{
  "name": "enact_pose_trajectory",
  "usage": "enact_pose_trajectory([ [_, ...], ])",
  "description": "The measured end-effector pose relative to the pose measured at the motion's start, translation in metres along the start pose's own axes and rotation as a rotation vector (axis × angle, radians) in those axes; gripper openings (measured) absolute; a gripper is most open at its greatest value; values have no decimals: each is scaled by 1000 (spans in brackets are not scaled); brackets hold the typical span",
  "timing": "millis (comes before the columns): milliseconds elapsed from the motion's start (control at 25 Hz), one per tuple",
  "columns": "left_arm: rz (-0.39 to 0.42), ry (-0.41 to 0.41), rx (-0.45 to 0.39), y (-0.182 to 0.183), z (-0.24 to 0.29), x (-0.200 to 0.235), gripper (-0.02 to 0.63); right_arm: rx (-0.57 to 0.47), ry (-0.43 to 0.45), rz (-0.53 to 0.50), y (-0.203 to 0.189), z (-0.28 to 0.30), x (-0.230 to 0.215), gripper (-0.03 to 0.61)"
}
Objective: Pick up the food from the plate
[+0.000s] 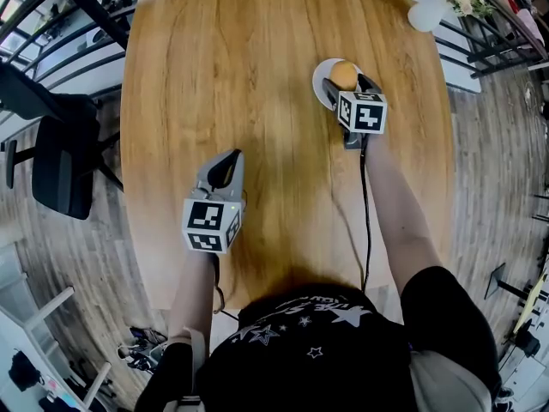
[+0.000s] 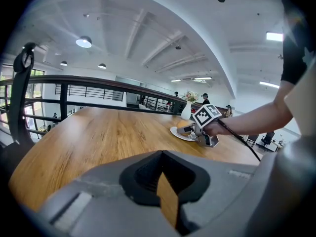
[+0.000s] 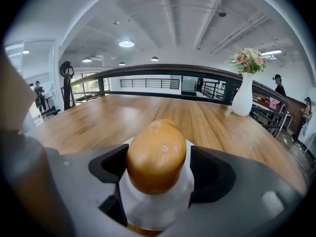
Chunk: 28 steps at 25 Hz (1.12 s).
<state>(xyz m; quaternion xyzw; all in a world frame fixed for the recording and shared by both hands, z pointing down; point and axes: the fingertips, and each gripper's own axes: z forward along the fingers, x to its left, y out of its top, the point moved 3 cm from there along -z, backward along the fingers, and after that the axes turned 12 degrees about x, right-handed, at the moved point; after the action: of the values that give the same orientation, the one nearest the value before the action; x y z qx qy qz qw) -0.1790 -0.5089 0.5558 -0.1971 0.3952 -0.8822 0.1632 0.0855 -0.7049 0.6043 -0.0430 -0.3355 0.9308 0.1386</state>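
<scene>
Right now the bun (image 3: 156, 157) sits on the white plate (image 3: 157, 209) at the table's (image 1: 214, 75) far right, between the right gripper's (image 1: 347, 87) spread jaws, pads not pressing. Left gripper (image 1: 225, 168) closed, empty. I judge the bun light, soft, glossy: I'd pinch its widest flanks gently, or it dents or slips.

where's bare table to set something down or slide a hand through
Bare wood: the whole left side of the table and far-left corner, beyond the left gripper; also the strip between the two grippers. Crowded only far right: the right gripper straddles the food on its plate, with a white vase at the corner.
</scene>
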Motion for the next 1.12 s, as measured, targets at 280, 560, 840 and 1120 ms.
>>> enact_pose_trajectory([
  [280,1,-1,-4,-1,-3,-2,2,20,-9,-34,2,0,-1,367],
  [560,-1,5,-6,-5,-6,-3,2,35,7,-84,3,-5,5,362],
  [840,-1,22,-25,-6,-22,-5,2,2,6,-78,11,-27,9,360],
  [1120,1,46,-53,-3,-46,-13,2,-37,25,-85,15,-60,15,360],
])
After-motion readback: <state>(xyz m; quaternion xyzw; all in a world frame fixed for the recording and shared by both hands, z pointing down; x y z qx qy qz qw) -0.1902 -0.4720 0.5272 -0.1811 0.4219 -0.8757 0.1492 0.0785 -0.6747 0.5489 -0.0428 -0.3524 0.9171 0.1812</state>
